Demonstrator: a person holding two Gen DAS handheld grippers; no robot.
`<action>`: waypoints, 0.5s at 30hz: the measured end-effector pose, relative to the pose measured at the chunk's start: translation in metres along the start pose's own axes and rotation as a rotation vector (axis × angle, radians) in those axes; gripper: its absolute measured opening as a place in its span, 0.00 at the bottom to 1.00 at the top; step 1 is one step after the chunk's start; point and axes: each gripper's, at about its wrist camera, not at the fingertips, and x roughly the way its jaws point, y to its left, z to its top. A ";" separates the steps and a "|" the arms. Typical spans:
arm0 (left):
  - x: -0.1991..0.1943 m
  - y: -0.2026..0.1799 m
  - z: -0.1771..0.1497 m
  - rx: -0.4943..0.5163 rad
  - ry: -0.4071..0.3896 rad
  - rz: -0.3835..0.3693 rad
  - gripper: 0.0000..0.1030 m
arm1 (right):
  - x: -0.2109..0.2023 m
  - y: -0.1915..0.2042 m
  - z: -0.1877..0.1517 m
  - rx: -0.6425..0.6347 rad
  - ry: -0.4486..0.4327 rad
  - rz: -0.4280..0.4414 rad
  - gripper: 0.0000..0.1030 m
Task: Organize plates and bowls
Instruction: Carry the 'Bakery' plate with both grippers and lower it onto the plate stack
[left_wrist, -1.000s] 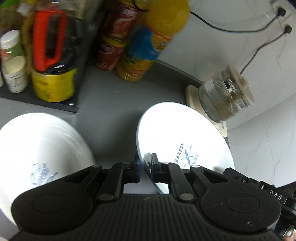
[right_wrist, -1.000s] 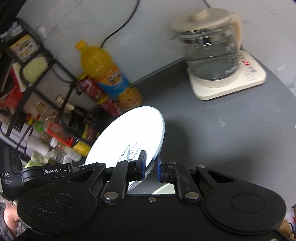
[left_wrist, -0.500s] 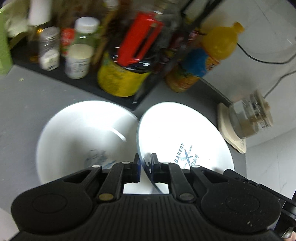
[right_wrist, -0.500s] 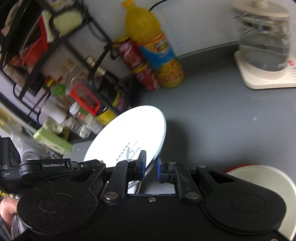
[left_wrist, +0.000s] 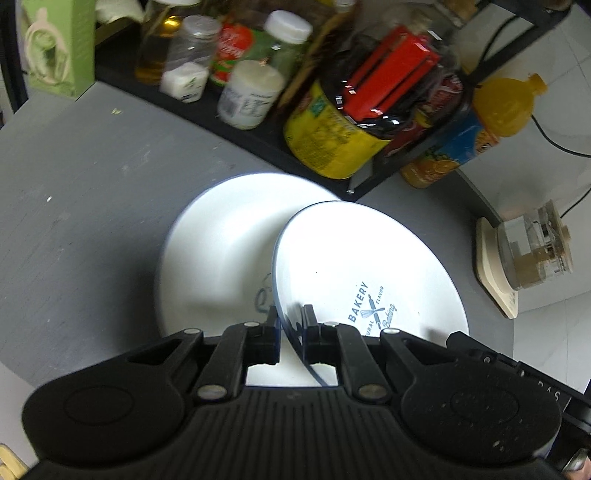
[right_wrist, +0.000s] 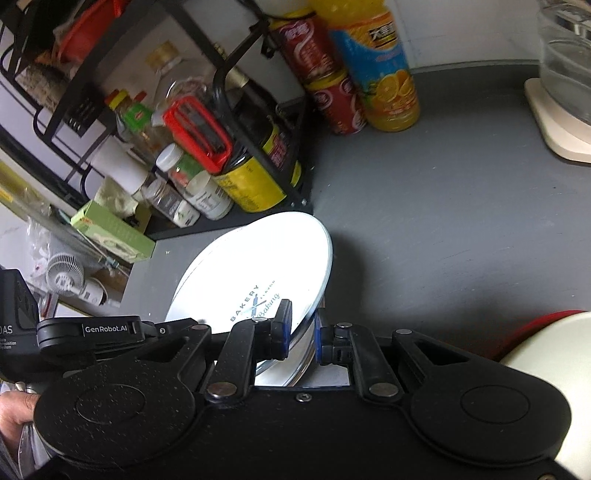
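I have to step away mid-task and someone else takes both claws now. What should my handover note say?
Left claw: shut on the rim of the BAKERY plate.
Right claw: shut on the same plate's opposite rim.
The plate is held tilted, partly over the white bowl on the grey counter, just in front of the condiment rack.
Done: plate lifted and carried to the bowl.
Left: set it down, then handle the cream dish at right.

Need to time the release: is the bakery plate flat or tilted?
Tilted: the plate stands on edge in both claws, over the bowl.
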 end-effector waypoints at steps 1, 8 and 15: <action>0.001 0.003 0.000 -0.005 0.001 0.002 0.08 | 0.002 0.001 -0.001 -0.002 0.004 0.001 0.11; 0.006 0.019 -0.003 -0.036 0.011 0.012 0.08 | 0.016 0.007 -0.004 -0.012 0.031 -0.006 0.11; 0.010 0.030 -0.006 -0.052 0.024 0.017 0.09 | 0.025 0.010 -0.006 -0.015 0.052 -0.014 0.11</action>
